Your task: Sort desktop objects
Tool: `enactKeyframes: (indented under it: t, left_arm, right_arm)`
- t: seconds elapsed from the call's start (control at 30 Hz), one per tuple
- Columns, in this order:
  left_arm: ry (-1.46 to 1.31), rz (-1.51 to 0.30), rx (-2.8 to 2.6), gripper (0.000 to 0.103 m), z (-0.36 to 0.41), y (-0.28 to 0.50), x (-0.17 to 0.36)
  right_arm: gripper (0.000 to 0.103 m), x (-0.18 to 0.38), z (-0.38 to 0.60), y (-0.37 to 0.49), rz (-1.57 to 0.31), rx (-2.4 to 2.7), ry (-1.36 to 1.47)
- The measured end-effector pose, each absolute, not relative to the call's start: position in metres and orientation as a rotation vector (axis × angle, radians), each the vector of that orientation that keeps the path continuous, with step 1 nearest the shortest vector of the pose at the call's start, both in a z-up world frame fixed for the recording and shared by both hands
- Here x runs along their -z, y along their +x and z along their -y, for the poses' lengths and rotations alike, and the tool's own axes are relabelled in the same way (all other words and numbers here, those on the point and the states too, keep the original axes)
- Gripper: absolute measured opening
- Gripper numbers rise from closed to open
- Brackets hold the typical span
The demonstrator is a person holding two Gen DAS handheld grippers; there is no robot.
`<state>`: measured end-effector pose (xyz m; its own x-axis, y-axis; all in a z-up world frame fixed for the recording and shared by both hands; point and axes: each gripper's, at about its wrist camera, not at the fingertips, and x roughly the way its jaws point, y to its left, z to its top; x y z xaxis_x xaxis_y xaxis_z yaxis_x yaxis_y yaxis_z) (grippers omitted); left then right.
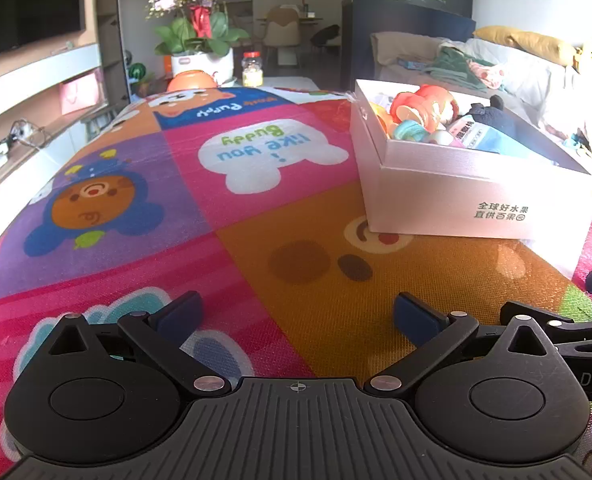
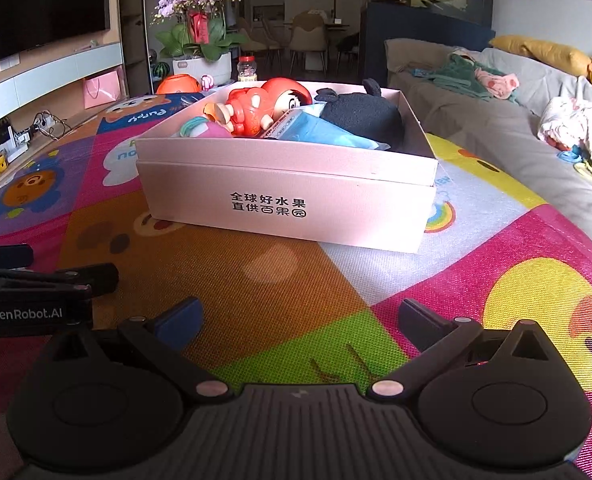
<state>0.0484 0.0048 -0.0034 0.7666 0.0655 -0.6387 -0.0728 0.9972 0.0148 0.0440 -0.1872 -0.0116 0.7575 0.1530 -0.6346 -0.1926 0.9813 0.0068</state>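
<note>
A pale pink cardboard box [image 2: 287,200] stands on the colourful cartoon mat [image 2: 255,280]; it also shows in the left wrist view [image 1: 456,196] at right. Inside lie a red doll figure [image 2: 267,106], a black plush [image 2: 364,114], a blue packet [image 2: 320,130] and a pink and teal toy [image 2: 207,128]. My left gripper [image 1: 296,316] is open and empty, low over the mat left of the box. My right gripper [image 2: 298,318] is open and empty in front of the box. The left gripper's side shows at the right wrist view's left edge [image 2: 35,292].
An orange bowl [image 1: 189,80], a potted orchid [image 1: 199,40] and a jar [image 1: 252,69] stand beyond the mat's far edge. A sofa with clothes and toys [image 2: 516,120] runs along the right. A TV shelf [image 1: 23,92] runs along the left.
</note>
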Motion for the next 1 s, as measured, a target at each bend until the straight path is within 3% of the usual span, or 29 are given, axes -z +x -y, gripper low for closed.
enactKeyframes:
  t: [1.0]
  left_arm:
    - [-0.011,-0.693,-0.075,0.103,-0.005,0.0478,0.0036]
  right_arm:
    - [0.103,0.0115,0.1873,0.0438,-0.686,-0.188,-0.06]
